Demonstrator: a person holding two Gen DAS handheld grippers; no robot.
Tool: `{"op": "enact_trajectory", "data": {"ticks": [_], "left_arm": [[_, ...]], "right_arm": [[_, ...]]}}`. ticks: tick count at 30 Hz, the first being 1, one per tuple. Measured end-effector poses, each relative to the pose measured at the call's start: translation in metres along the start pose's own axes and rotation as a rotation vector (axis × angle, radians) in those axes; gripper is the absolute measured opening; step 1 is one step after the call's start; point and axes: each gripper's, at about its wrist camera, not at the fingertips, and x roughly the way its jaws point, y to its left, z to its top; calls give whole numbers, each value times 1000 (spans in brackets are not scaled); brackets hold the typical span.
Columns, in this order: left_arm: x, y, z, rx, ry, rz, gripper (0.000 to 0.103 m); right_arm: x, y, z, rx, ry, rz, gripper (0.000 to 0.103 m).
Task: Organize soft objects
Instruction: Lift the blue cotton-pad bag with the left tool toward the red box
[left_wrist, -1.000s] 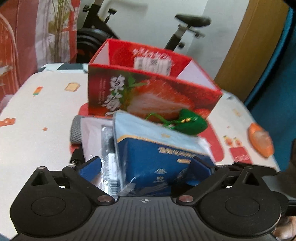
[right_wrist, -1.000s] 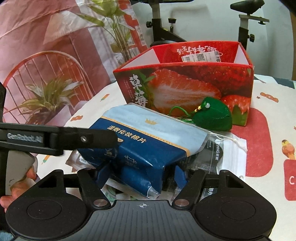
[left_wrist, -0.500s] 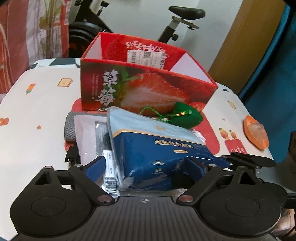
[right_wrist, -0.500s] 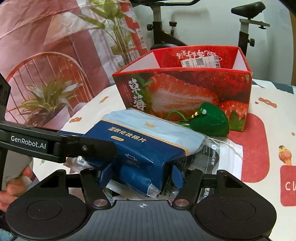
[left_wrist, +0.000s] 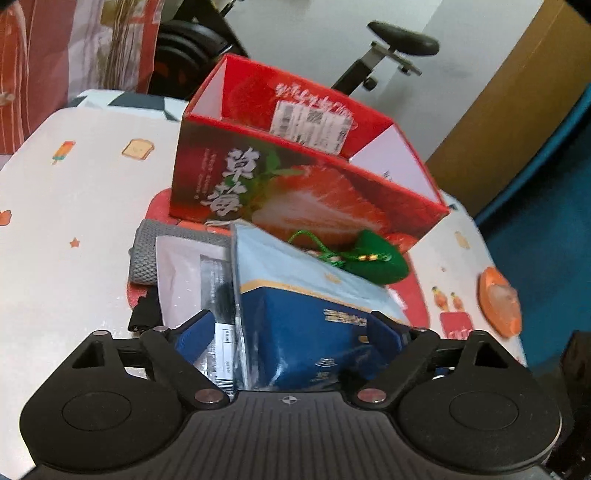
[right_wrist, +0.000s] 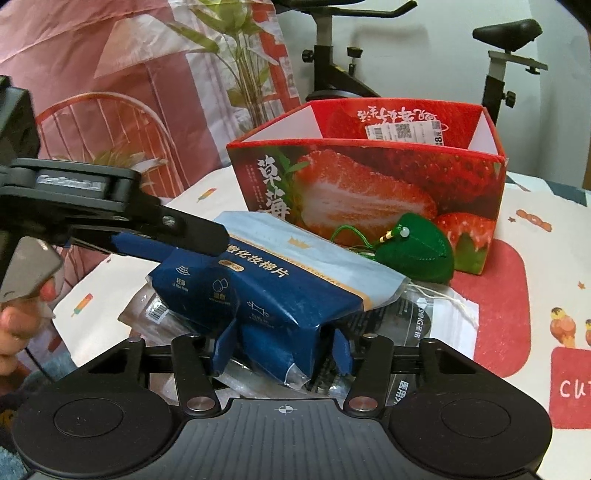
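A blue cotton-pad pack (left_wrist: 314, 325) (right_wrist: 266, 284) is gripped at both ends, raised off the pile. My left gripper (left_wrist: 291, 336) is shut on one end; it shows from the side in the right wrist view (right_wrist: 122, 210). My right gripper (right_wrist: 282, 350) is shut on the other end. Behind stands an open red strawberry box (left_wrist: 295, 192) (right_wrist: 369, 192). A green plush pouch (left_wrist: 376, 258) (right_wrist: 417, 254) lies against the box front. Under the pack lie a clear mask bag (right_wrist: 436, 317) (left_wrist: 184, 273) and a grey cloth (left_wrist: 147, 254).
The table has a white patterned cloth (left_wrist: 74, 206) with a red placemat (right_wrist: 491, 291). An orange dish (left_wrist: 498, 299) sits at the right edge. An exercise bike (right_wrist: 509, 62) stands behind the table, and a wooden panel (left_wrist: 517, 110) at the right.
Both grippers have lifted the blue pack upward and a little toward the box. The left gripper now sits higher, tilted down over the pile.
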Motion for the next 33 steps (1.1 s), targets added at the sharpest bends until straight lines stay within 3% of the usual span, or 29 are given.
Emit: {"op": "enact_trajectory", "data": {"ticks": [2, 8, 20, 33], "left_arm": [[5, -2, -1, 22, 10, -18, 76], [6, -6, -4, 49, 2, -29, 64], [-32, -5, -5, 39, -83, -54, 63], [-57, -29, 43, 75, -221, -63, 63]], "right_arm": [[0, 0, 0, -7, 2, -1, 49], [0, 3, 1, -42, 9, -29, 45], [-22, 27, 23, -193, -57, -51, 40], [-41, 29, 86, -302, -157, -79, 40]]}}
